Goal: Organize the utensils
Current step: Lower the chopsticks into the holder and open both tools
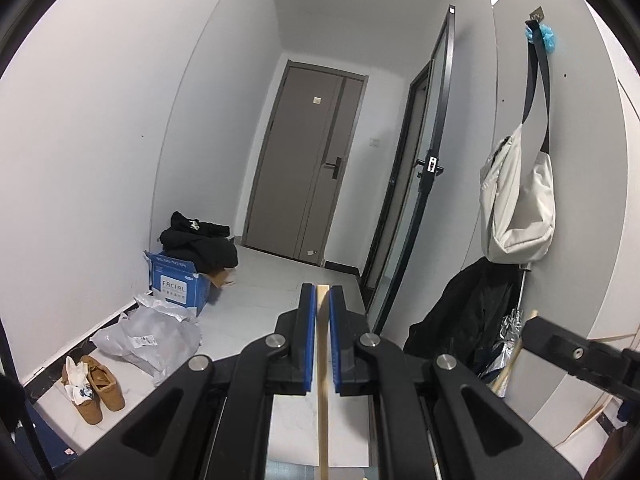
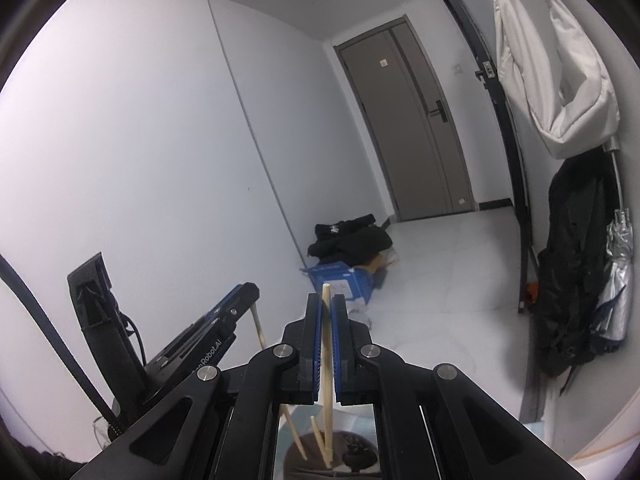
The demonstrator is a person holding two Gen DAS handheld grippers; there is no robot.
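Left gripper (image 1: 320, 298): jaws nearly together, clamped on a wooden chopstick (image 1: 322, 380) that stands upright between the blue pads (image 1: 309, 320) and runs down past 6 o'clock, out of the left wrist view.
Right gripper (image 2: 326, 308): likewise narrow, gripping a second chopstick (image 2: 327, 360), its tip poking just above the jaws at 12 o'clock.
Below the right jaws: at 6 o'clock in the right wrist view, a dark round holder (image 2: 352, 456) on a pale blue mat, with a loose chopstick (image 2: 320, 440) leaning inside it already.
Neighbour: the left gripper appears at 9 o'clock in the right wrist view, its stick slanting down towards the same holder.
Step in hand, as I judge it: lowering both sticks into the holder.
How to do it well: keep each stick near vertical, bring its lower end over the holder mouth, sink it clear of the rim and of the leaning stick, and only then ease the jaws apart.
Risk: two tools converge on one small opening; go one after the other so sticks do not cross or tip the holder.
Beyond: shoes (image 1: 98, 388), a blue box (image 1: 178, 280) and a grey door (image 1: 304, 160) lie far off, no concern here.
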